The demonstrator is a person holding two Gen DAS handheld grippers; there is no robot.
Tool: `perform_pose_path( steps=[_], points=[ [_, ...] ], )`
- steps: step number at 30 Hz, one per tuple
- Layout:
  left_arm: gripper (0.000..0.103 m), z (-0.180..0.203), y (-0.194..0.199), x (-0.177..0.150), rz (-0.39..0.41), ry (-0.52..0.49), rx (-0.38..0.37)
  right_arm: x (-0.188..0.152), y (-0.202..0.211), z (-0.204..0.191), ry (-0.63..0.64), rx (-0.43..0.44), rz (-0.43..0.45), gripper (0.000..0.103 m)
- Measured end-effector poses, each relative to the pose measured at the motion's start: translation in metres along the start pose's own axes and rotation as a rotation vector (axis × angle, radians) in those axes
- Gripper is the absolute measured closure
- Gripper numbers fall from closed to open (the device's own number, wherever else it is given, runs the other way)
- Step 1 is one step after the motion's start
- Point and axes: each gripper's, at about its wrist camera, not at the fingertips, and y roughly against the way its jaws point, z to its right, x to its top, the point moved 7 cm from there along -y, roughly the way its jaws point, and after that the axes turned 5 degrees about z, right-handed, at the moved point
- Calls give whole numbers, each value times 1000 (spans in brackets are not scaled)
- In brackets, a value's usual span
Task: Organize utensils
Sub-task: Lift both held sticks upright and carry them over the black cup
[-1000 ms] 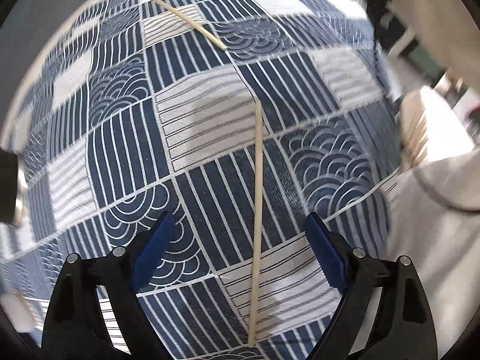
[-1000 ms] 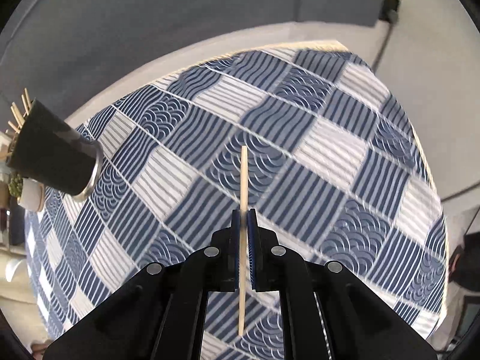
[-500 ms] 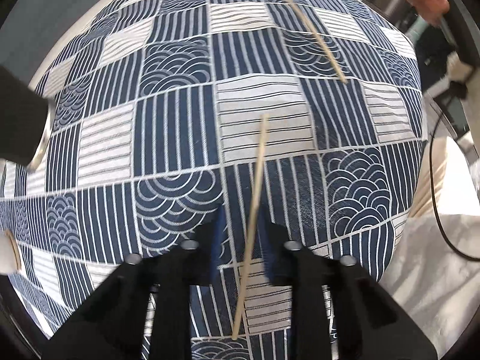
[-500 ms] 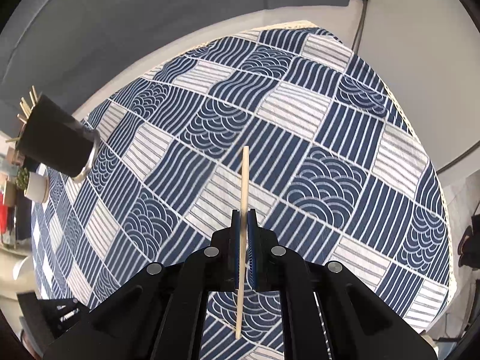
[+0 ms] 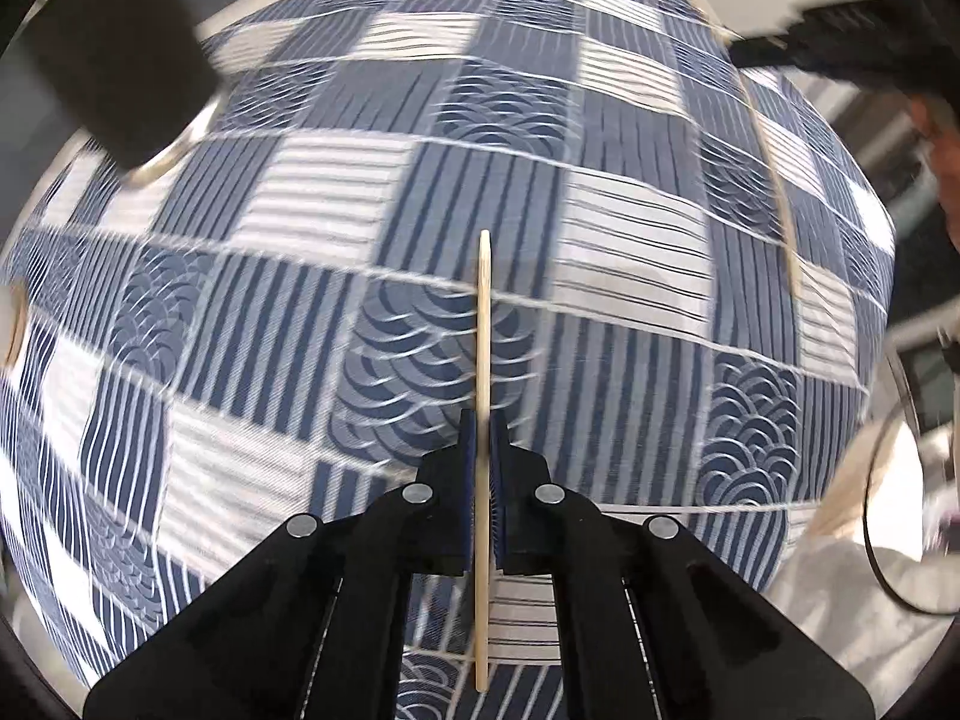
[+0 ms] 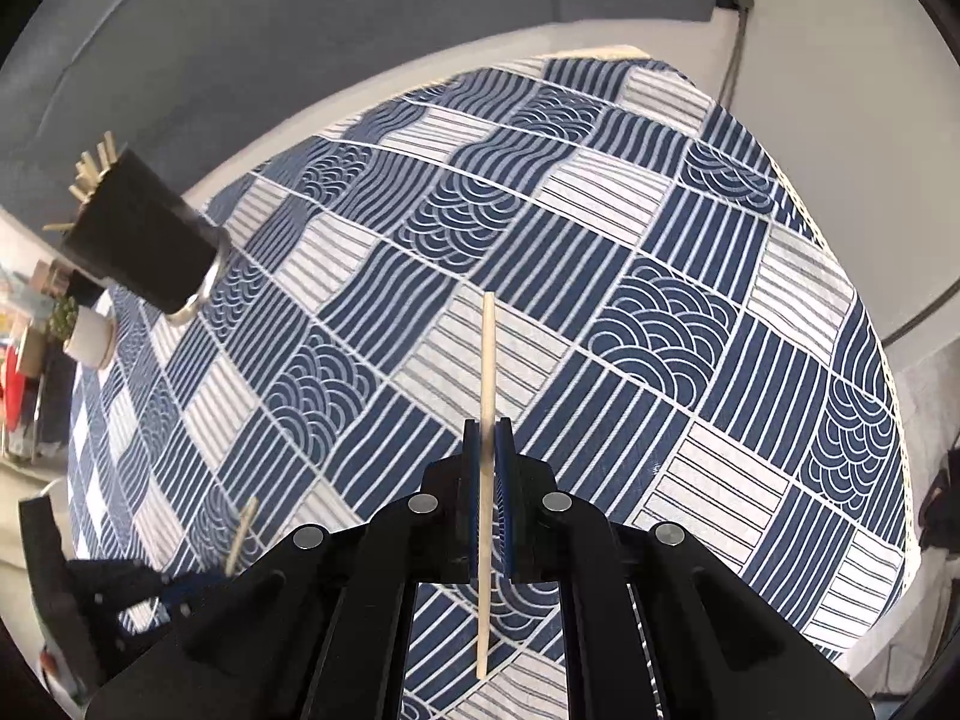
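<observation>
Navy-and-white patchwork tablecloth (image 6: 690,324); black holder (image 6: 141,240)

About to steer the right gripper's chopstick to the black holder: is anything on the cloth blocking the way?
Nothing visible does. Between the right gripper, shut on its chopstick, and the black holder at upper left lies only patterned tablecloth. The left gripper and its chopstick sit lower left, off that line.

A home dining spot, by the look of it: a table under a blue-and-white patterned tablecloth (image 6: 600,276), a dark holder (image 6: 141,240) of chopsticks standing on it, a small potted plant (image 6: 81,330) at its far end, and a grey sofa (image 6: 300,30) just behind.
</observation>
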Motion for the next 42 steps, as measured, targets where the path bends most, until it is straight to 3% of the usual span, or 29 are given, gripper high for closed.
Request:
perform_pose_path(
  steps=[7,13,18,23,30,36,39,42],
  points=[
    [98,-58,21,-18,66,174,33,-2,15,-28,72,59,49,98],
    [98,-72,56,-36,163,283,73,0,29,-60,129,124,108,98],
    [98,-64,67,-4,276,327,121,7,44,-91,181,183,181,98],
    [98,-82,112,10,402,374,142,22,59,-119,227,234,239,98],
    [98,-109,175,46,494,395,185,67,100,-160,298,275,349,98],
    [98,-124,222,91,543,338,251,111,142,-187,294,322,474,98],
    [98,-129,241,116,596,323,260,134,164,-202,287,419,517,98],
    [98,-135,256,138,643,310,261,150,178,-213,300,449,568,98]
  ],
)
